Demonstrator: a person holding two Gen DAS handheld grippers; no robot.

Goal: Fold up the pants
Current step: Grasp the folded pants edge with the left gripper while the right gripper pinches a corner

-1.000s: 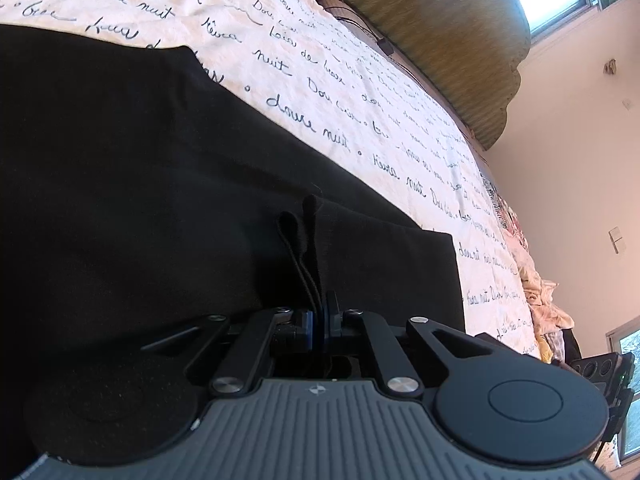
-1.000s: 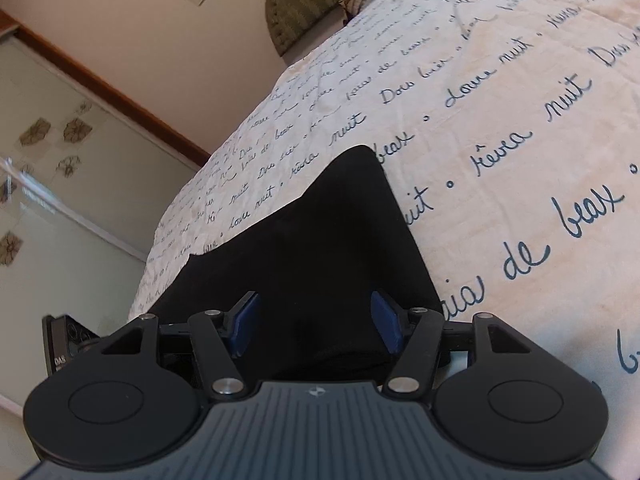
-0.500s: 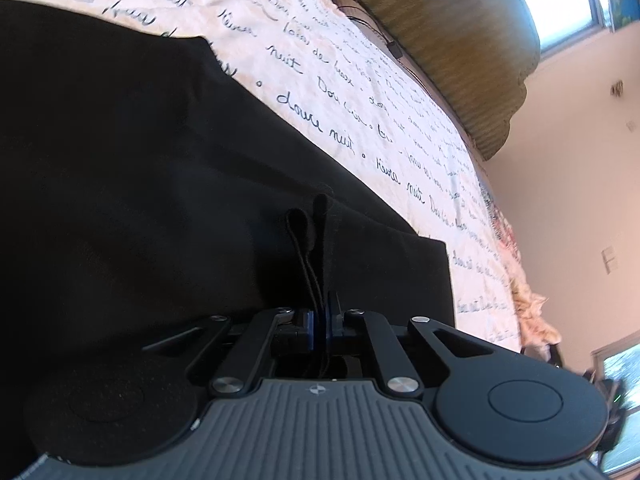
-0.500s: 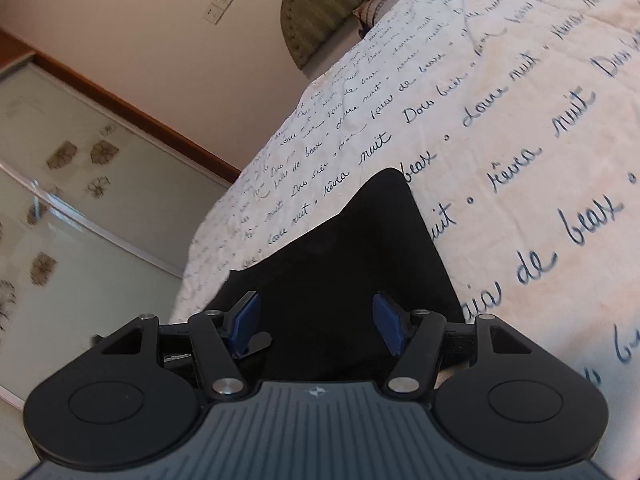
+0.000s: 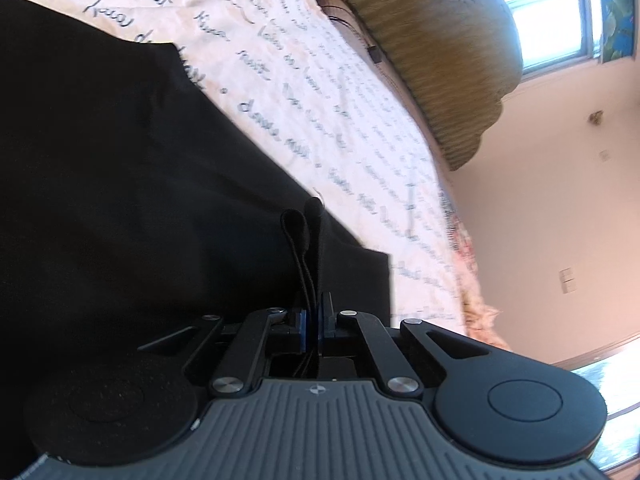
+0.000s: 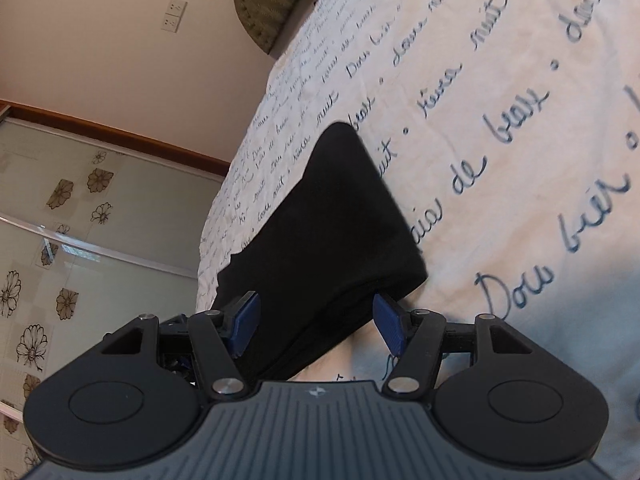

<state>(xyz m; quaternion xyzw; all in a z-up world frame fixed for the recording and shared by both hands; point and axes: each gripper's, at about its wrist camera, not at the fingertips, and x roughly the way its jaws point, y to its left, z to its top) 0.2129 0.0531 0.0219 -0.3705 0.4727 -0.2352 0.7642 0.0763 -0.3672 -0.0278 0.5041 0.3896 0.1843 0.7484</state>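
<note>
Black pants (image 5: 120, 184) lie spread on a white bedspread with blue script (image 5: 320, 92). My left gripper (image 5: 313, 326) is shut on a pinched edge of the pants, with a fabric loop (image 5: 298, 232) sticking up between the pads. In the right wrist view a folded end of the pants (image 6: 320, 236) lies on the bedspread (image 6: 520, 120). My right gripper (image 6: 316, 320) is open, its blue pads (image 6: 244, 316) on either side of the near edge of the fabric, not closed on it.
A green-brown padded headboard (image 5: 432, 40) stands at the bed's far end, below a bright window (image 5: 552, 20). Crumpled pale cloth (image 5: 480, 316) lies at the bed's right edge. A flower-patterned sliding door (image 6: 80, 240) and a wall socket (image 6: 174, 16) are left of the bed.
The left gripper stayed shut on the pants and the view tilted slightly. The right gripper, still open, rose and drew back, so the near edge of the folded pants now shows.
</note>
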